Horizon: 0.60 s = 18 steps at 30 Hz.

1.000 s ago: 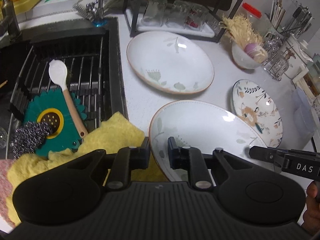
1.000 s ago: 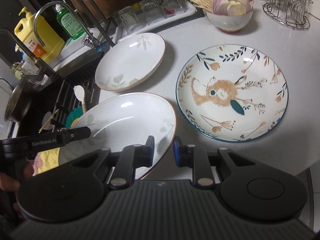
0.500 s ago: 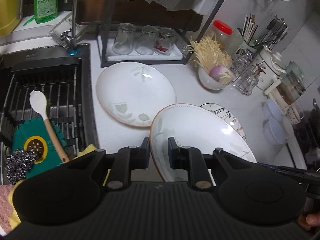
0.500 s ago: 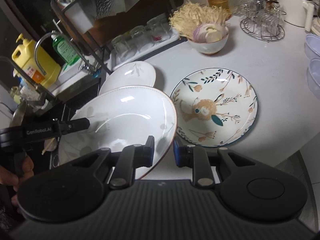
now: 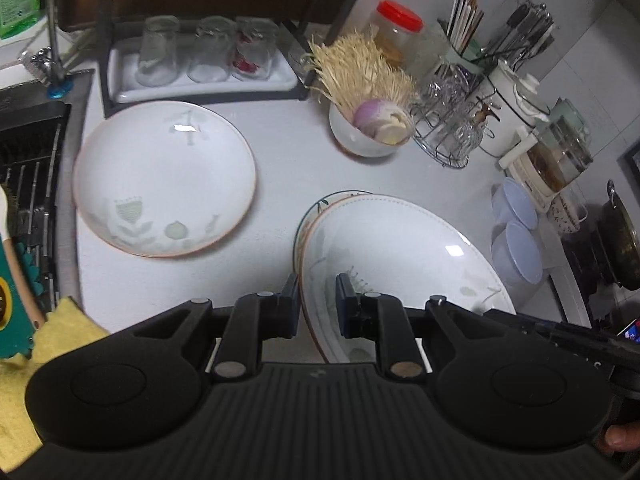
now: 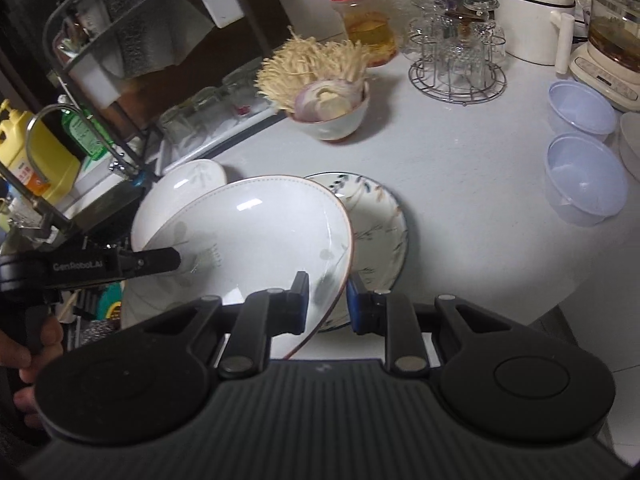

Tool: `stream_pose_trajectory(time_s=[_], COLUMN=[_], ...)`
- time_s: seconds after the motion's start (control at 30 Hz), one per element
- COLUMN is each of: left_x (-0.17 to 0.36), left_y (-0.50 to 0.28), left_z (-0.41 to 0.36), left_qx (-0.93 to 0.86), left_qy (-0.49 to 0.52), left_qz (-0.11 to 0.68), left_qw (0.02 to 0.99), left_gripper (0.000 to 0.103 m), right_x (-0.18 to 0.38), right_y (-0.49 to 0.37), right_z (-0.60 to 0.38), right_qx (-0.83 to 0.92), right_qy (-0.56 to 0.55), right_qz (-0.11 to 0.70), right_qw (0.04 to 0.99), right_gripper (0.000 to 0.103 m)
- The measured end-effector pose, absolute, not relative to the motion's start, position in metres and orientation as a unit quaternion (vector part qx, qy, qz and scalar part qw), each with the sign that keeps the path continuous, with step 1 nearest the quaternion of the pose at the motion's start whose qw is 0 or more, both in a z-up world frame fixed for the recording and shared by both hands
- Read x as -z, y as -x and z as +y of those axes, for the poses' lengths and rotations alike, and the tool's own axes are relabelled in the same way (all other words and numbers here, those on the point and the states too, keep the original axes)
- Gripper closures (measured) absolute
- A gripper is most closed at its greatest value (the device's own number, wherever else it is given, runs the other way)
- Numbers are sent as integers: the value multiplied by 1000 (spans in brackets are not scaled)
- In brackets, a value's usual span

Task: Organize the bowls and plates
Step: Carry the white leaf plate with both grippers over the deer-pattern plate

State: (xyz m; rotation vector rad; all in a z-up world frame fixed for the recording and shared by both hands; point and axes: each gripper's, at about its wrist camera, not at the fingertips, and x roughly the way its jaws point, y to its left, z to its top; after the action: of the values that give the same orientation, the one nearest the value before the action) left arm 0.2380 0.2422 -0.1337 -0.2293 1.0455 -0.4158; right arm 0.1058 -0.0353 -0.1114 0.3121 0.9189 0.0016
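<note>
1. left wrist view: left tongs (image 5: 317, 300) clamped on white plate (image 5: 400, 256) rim.
2. right tongs (image 6: 328, 300) pinch the opposite rim.
3. plate, on the desk (image 5: 280, 168) a second ago, now rides above patterned plate (image 6: 380, 220).
4. stacking looks next.

- Bare white bench (image 6: 460, 184) lies open at 12 o'clock, between the flower-patterned ceramic plate (image 6: 380, 216) and the white mushroom-filled bowl (image 6: 332, 120).
- Two clear plastic bowls (image 6: 584, 176) block 2 o'clock.
- A round wire glass rack (image 6: 456, 76) stands at 1 o'clock.

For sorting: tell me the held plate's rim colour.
Brown rim on the white plate, clearest in the right wrist view.
</note>
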Motion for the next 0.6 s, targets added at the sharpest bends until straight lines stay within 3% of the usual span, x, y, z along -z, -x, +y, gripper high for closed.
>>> stream_pose_trajectory(time_s=[0.6], left_x=[185], left_y=[-279], left_z=[177], left_qx=[147], left_qy=[66], left_qz=[549], left_qw=[820], left_gripper=[82], right_x=[163], right_y=[-164], right_z=[-82], right_qx=[-13], right_qy=[-122], right_qz=[452], right_qw=[883], right_gripper=[80])
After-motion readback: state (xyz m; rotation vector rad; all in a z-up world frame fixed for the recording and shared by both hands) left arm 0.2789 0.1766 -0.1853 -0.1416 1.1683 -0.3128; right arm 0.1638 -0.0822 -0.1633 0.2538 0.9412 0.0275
